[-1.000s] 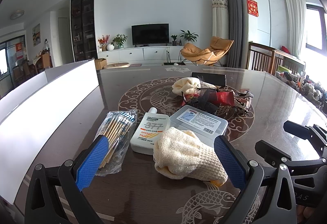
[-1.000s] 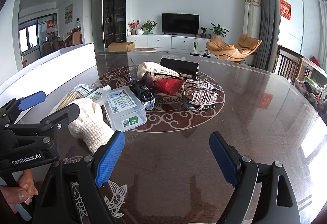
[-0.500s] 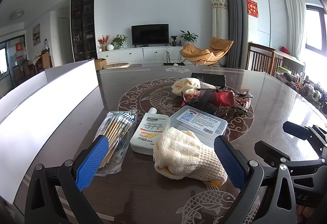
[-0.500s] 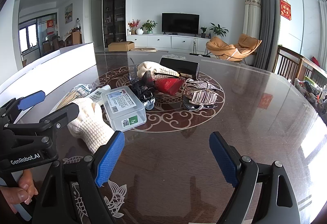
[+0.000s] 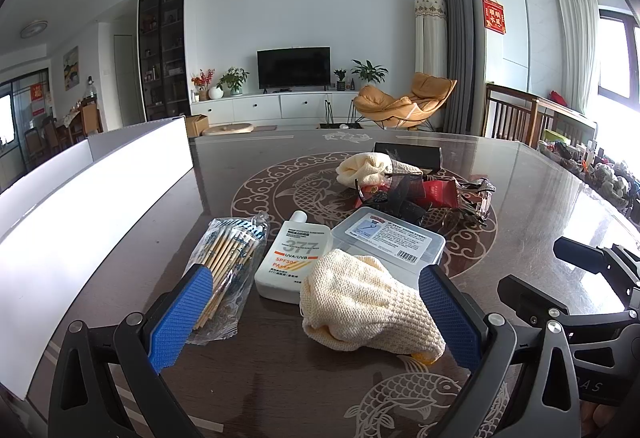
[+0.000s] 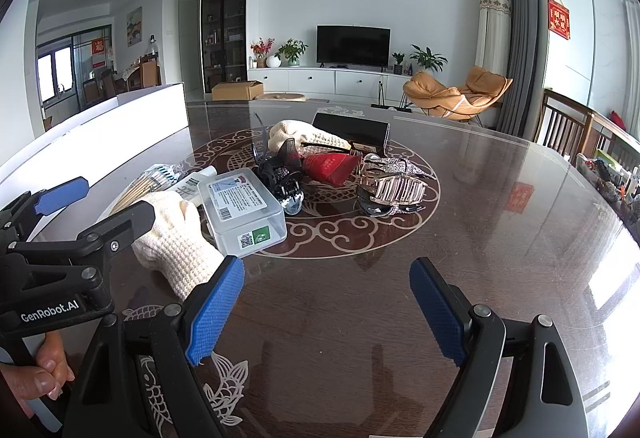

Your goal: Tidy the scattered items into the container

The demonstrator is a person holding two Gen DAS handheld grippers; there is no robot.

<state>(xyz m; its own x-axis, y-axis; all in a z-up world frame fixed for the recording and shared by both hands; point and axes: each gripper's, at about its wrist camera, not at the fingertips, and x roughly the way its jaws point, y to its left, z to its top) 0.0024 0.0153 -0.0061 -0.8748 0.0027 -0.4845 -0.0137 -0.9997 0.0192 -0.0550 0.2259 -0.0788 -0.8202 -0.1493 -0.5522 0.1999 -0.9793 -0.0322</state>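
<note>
Tabletop (image 5: 248,378) clutter sitting unchanged vs 1 s ago; nothing binned yet. Left tool (image 5: 316,318) hovering wide over knit glove (image 5: 360,302); right tool (image 6: 324,310) idling wide, empty. White container (image 5: 92,194) waiting at left.

The table (image 6: 460,238) is dark and super glossy. The glove (image 5: 360,302) is knitted cream cloth, the box (image 6: 244,210) clear smooth plastic.

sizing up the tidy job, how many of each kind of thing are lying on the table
cream knit gloves: 2
cotton swab pack: 1
sunscreen bottle: 1
clear plastic box: 1
red pouch: 1
black case: 1
hair claw clips: 2
Total: 9, though the tangled pile may hide more.
</note>
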